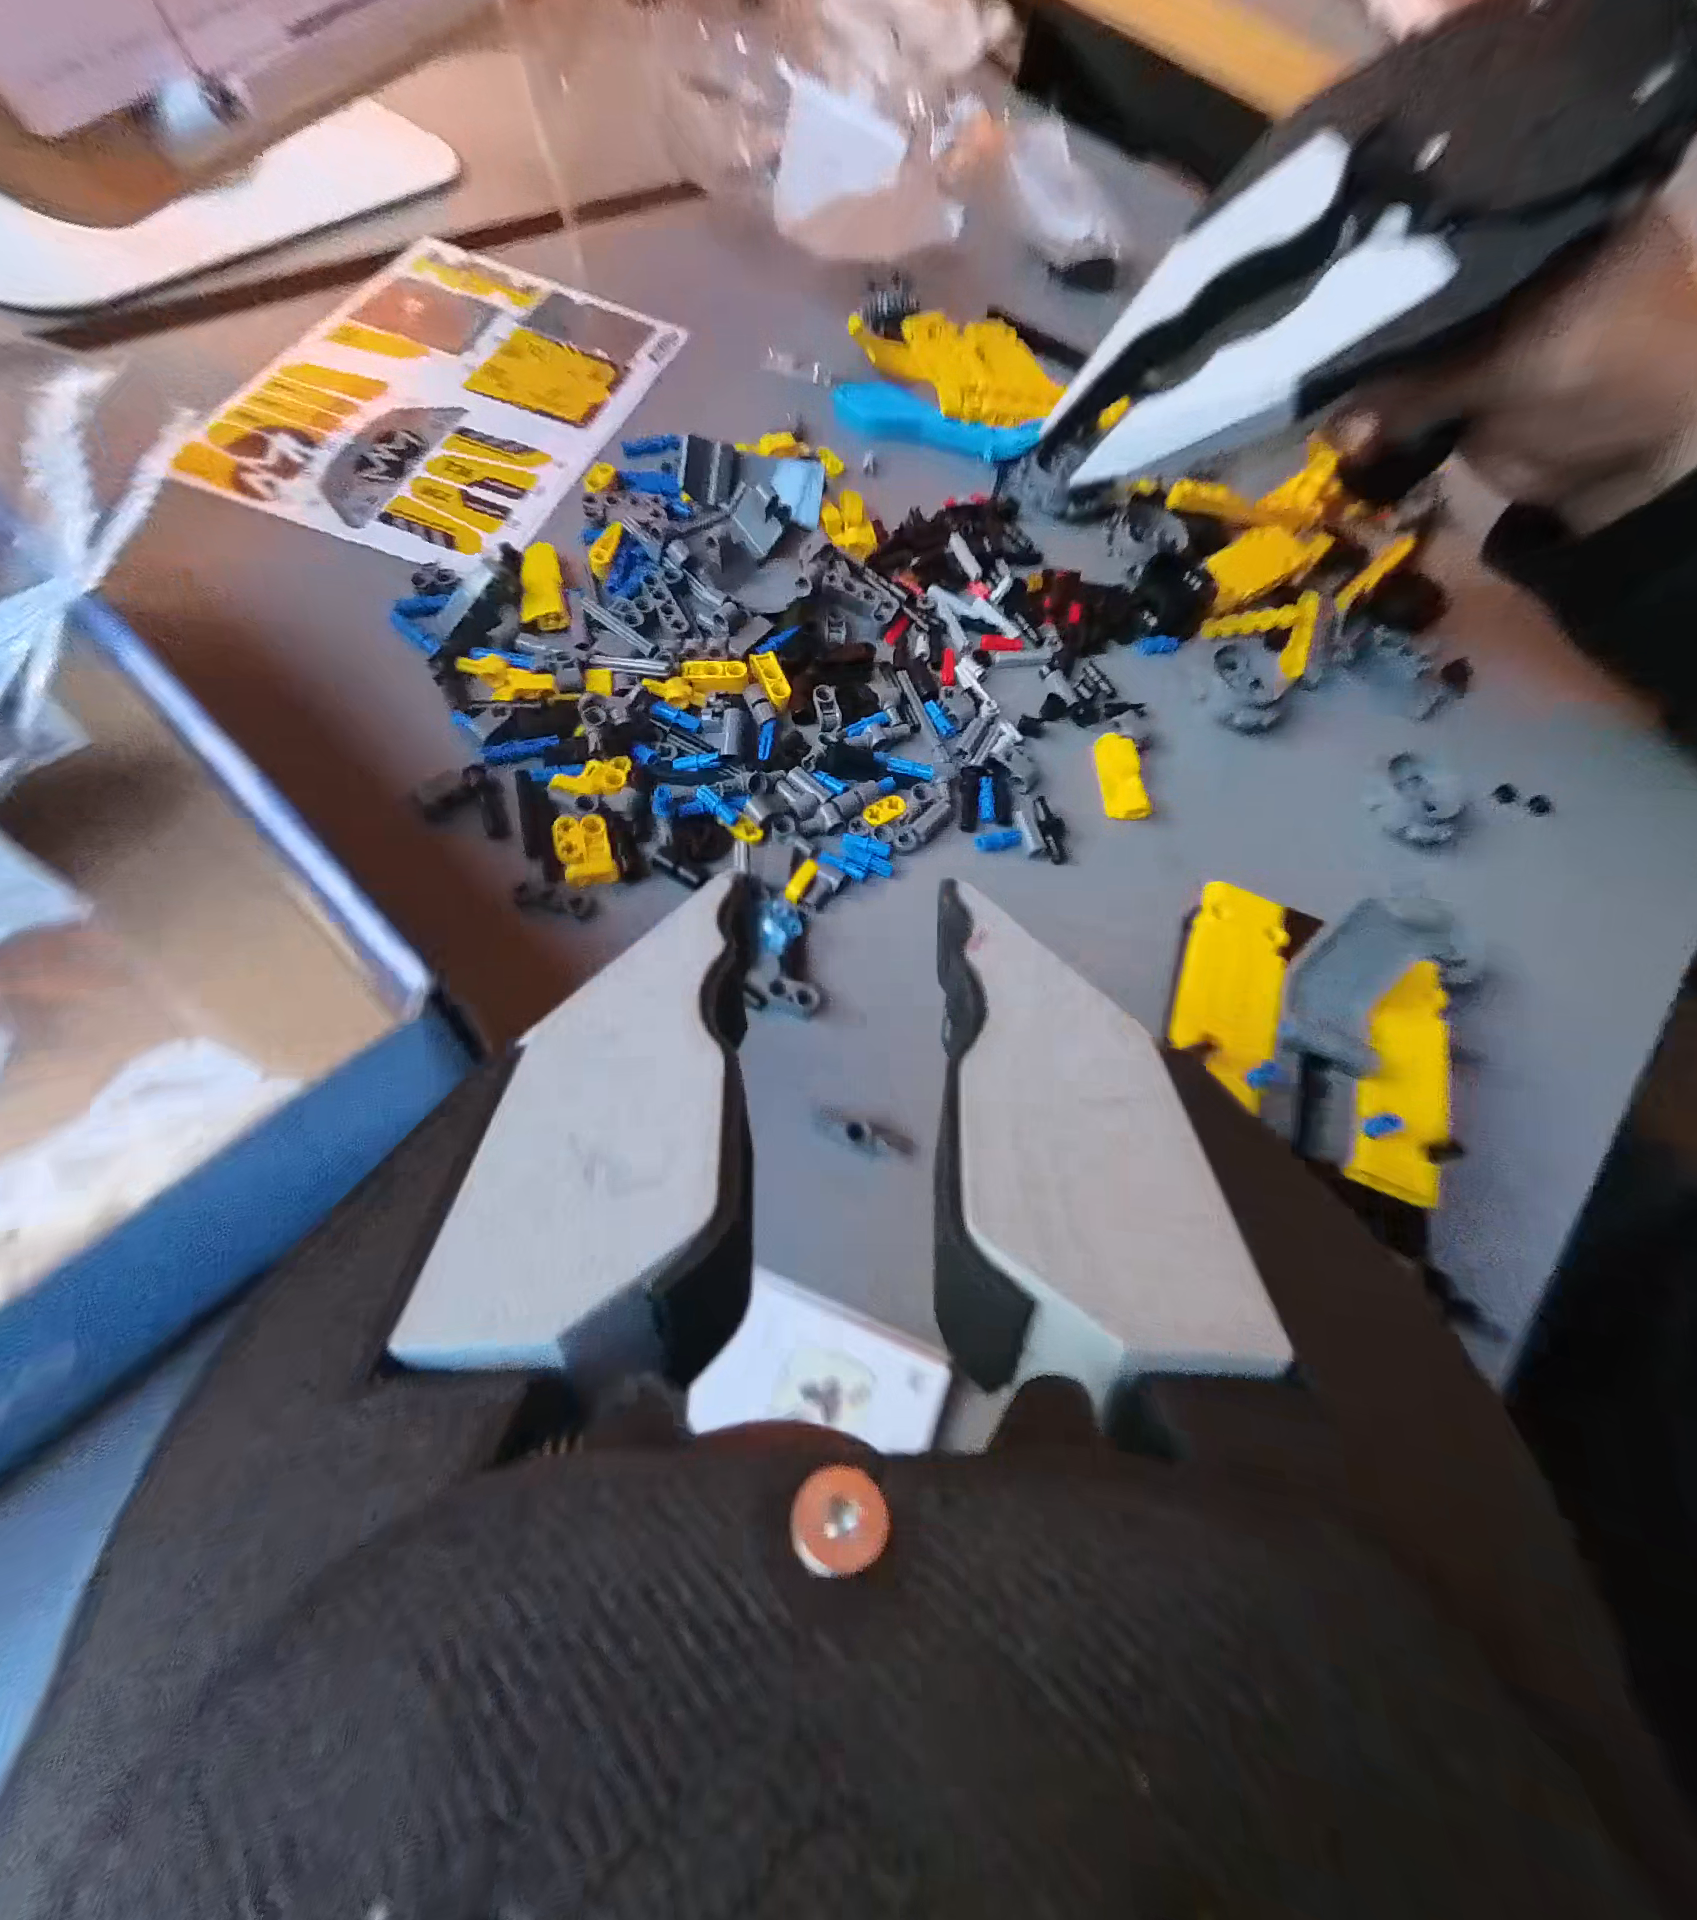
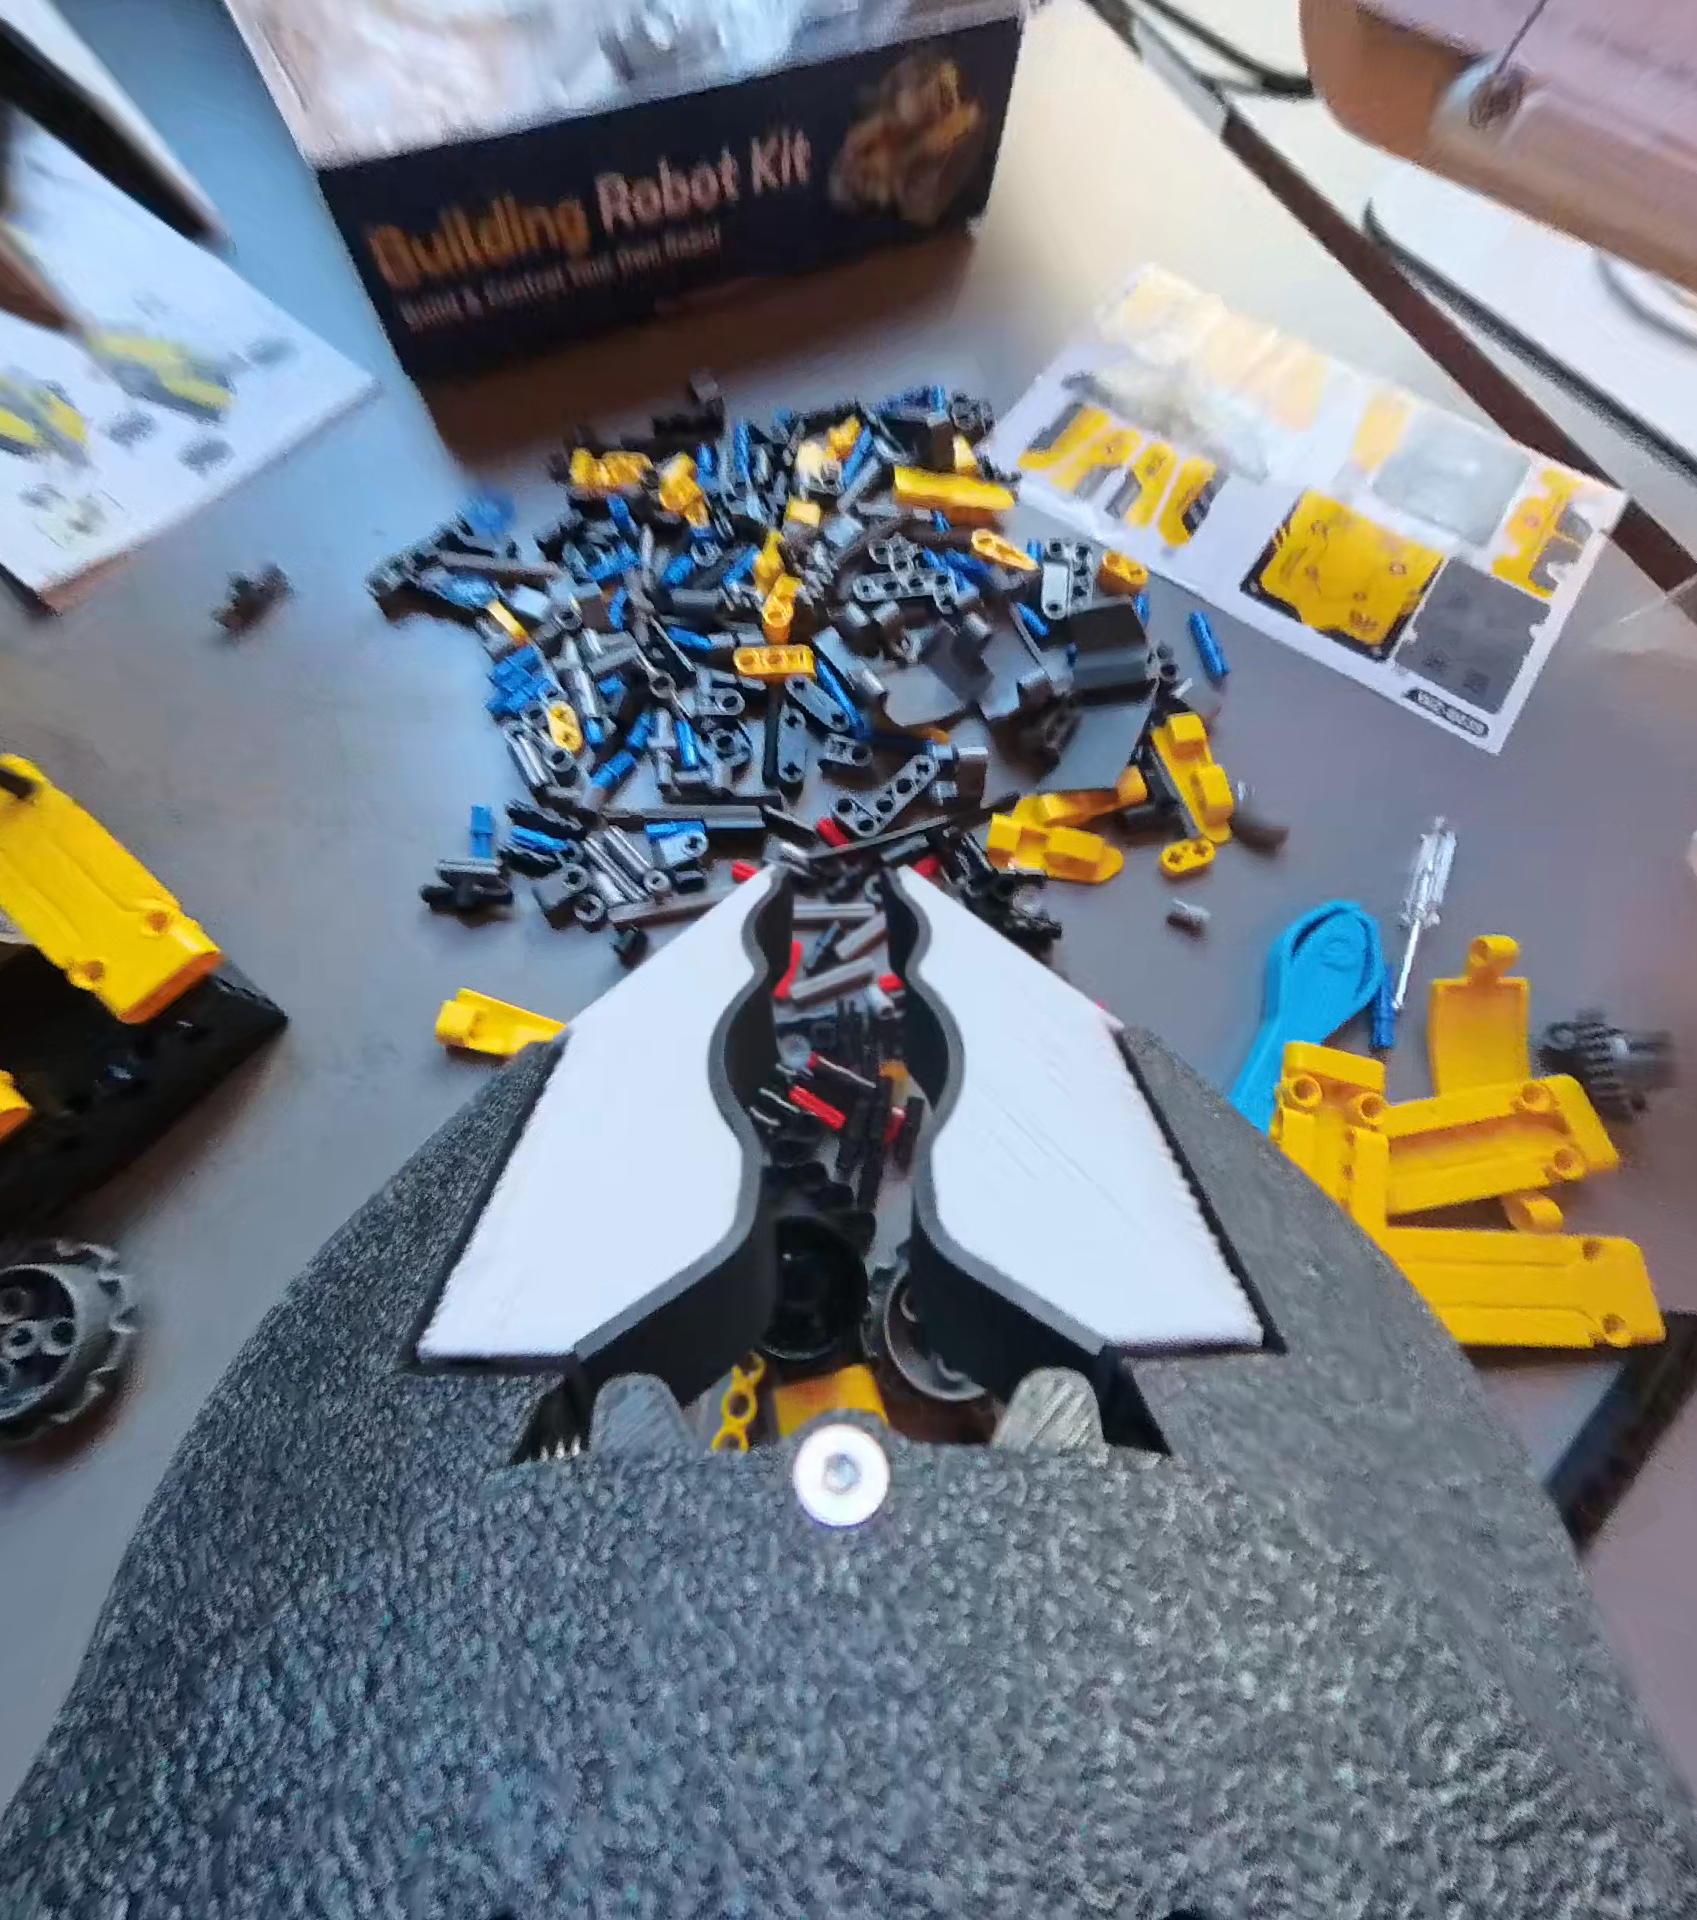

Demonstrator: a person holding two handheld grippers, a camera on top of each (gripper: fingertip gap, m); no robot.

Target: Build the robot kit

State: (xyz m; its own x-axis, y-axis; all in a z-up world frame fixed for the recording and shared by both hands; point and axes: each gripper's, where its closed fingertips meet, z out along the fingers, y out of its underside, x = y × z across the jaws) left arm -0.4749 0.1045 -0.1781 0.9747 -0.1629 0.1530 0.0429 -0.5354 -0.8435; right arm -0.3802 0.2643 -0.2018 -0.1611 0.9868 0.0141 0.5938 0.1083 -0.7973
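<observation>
The left gripper (image 1: 839, 914) hangs over the near edge of the brick pile (image 1: 771, 686) with its jaws released and nothing between them. A small grey connector (image 1: 790, 995) and a light blue piece (image 1: 779, 928) lie on the grey tabletop (image 1: 1343, 831) just beside the left fingertip. At 3 o'clock from these jaws sits a yellow and grey assembly (image 1: 1322, 1039). At 9 o'clock stands an open box (image 1: 148, 1091) holding clear bags. At 11 o'clock, beyond the pile, lies a sticker sheet (image 1: 428, 405).

The right gripper (image 2: 836, 883) sits low over the pile's red and black pieces (image 2: 833, 1049), jaws narrowly parted and gripping nothing that shows; in the left view its tips reach the far side of the pile near a blue tool (image 1: 927, 416). In the right view that blue tool (image 2: 1311, 997) lies at 3 o'clock, beside a clear screwdriver (image 2: 1420, 914) and yellow panels (image 2: 1478, 1205). At 9 o'clock are a yellow and black assembly (image 2: 54, 935) and a black wheel (image 2: 33, 1340). At 12 o'clock, past the pile, stands a dark kit box (image 2: 667, 208); a booklet (image 2: 75, 416) lies at 10 o'clock.
</observation>
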